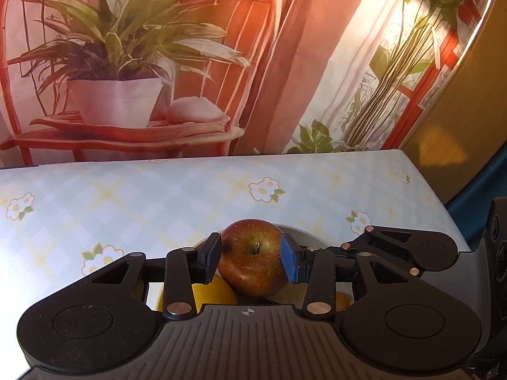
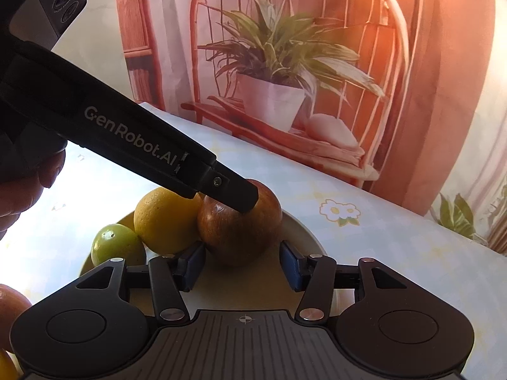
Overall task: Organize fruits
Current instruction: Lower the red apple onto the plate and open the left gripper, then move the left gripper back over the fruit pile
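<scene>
The right tool (image 2: pixel 242 267) waits open and empty just in front of the round red apple (image 2: pixel 239 224). The left tool (image 1: pixel 250 258) grips that apple over the round white plate (image 2: pixel 304 231), probably to set it beside the round yellow orange (image 2: pixel 164 218).

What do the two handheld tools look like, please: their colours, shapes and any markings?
Both the left tool and the right tool have black linkage arms with round silver rivets, blue pads on the fingers, and a grey ribbed base bearing a small crosshair mark. The left tool's black body carries white lettering, "GenRobot.AI".
</scene>
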A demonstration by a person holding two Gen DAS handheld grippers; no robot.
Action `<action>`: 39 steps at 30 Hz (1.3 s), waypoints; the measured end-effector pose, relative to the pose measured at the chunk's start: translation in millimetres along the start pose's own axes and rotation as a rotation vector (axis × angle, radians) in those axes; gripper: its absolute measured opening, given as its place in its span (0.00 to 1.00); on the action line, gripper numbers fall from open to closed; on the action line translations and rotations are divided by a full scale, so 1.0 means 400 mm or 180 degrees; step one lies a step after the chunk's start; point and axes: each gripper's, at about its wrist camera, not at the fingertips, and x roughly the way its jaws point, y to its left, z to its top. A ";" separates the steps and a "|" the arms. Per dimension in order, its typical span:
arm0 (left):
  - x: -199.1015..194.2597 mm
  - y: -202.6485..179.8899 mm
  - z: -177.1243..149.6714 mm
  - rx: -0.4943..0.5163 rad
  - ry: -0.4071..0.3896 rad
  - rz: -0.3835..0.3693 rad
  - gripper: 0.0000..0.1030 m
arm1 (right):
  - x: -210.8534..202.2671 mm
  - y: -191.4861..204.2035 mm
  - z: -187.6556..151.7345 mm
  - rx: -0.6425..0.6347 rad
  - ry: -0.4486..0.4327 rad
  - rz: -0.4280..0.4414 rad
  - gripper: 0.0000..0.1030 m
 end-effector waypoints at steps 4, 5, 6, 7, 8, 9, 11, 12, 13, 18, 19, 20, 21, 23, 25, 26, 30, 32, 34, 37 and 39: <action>0.004 -0.011 -0.007 0.0072 0.0008 0.0012 0.45 | -0.044 -0.012 -0.024 0.0120 -0.0055 -0.0091 0.46; 0.004 -0.014 -0.010 0.0089 -0.0010 0.0028 0.45 | -0.057 -0.018 -0.032 0.0172 -0.0073 -0.0117 0.46; 0.004 -0.016 -0.012 0.0105 -0.0029 0.0043 0.45 | -0.068 -0.024 -0.039 0.0215 -0.0087 -0.0140 0.46; 0.004 -0.017 -0.013 0.0097 -0.0036 0.0055 0.45 | -0.080 -0.029 -0.046 0.0255 -0.0105 -0.0168 0.46; 0.004 -0.017 -0.012 0.0087 -0.0039 0.0063 0.45 | -0.091 -0.032 -0.052 0.0286 -0.0122 -0.0195 0.46; 0.003 -0.017 -0.012 0.0075 -0.0046 0.0070 0.45 | -0.103 -0.035 -0.058 0.0320 -0.0136 -0.0224 0.46; -0.002 -0.015 -0.014 0.0062 -0.0080 0.0110 0.46 | -0.124 -0.038 -0.069 0.0372 -0.0160 -0.0276 0.46; -0.006 -0.015 -0.016 0.0067 -0.0104 0.0161 0.45 | -0.133 -0.038 -0.074 0.0391 -0.0173 -0.0294 0.46; -0.011 -0.016 -0.018 0.0081 -0.0131 0.0204 0.45 | -0.145 -0.037 -0.079 0.0412 -0.0190 -0.0313 0.46; -0.076 -0.017 -0.033 0.0200 -0.0256 0.0139 0.45 | -0.202 -0.029 -0.101 0.0529 -0.0298 -0.0381 0.46; -0.092 -0.018 -0.037 0.0233 -0.0277 0.0137 0.45 | -0.213 -0.026 -0.105 0.0556 -0.0320 -0.0392 0.46; -0.109 -0.018 -0.043 0.0269 -0.0301 0.0147 0.46 | -0.224 -0.023 -0.110 0.0583 -0.0345 -0.0400 0.46; -0.129 -0.018 -0.051 0.0304 -0.0331 0.0167 0.46 | -0.236 -0.018 -0.115 0.0613 -0.0374 -0.0406 0.46; -0.165 -0.010 -0.067 0.0325 -0.0376 0.0199 0.46 | -0.261 -0.007 -0.127 0.0679 -0.0440 -0.0416 0.46; -0.201 0.003 -0.087 0.0304 -0.0411 0.0228 0.46 | -0.284 0.008 -0.140 0.0719 -0.0511 -0.0464 0.46; -0.216 0.008 -0.097 0.0298 -0.0434 0.0242 0.46 | -0.294 0.017 -0.147 0.0717 -0.0542 -0.0511 0.46; -0.286 0.017 -0.153 0.0441 -0.0559 0.0375 0.46 | -0.328 0.049 -0.178 0.0761 -0.0689 -0.0660 0.46; -0.320 0.021 -0.183 0.0433 -0.0632 0.0418 0.46 | -0.344 0.062 -0.196 0.0804 -0.0753 -0.0733 0.46; -0.351 0.032 -0.206 0.0383 -0.0695 0.0451 0.46 | -0.358 0.074 -0.215 0.0854 -0.0821 -0.0794 0.46; -0.387 0.041 -0.243 0.0284 -0.0775 0.0563 0.46 | -0.379 0.090 -0.245 0.0942 -0.0902 -0.0828 0.46; -0.406 0.042 -0.269 0.0246 -0.0827 0.0637 0.46 | -0.390 0.099 -0.264 0.0986 -0.0948 -0.0861 0.46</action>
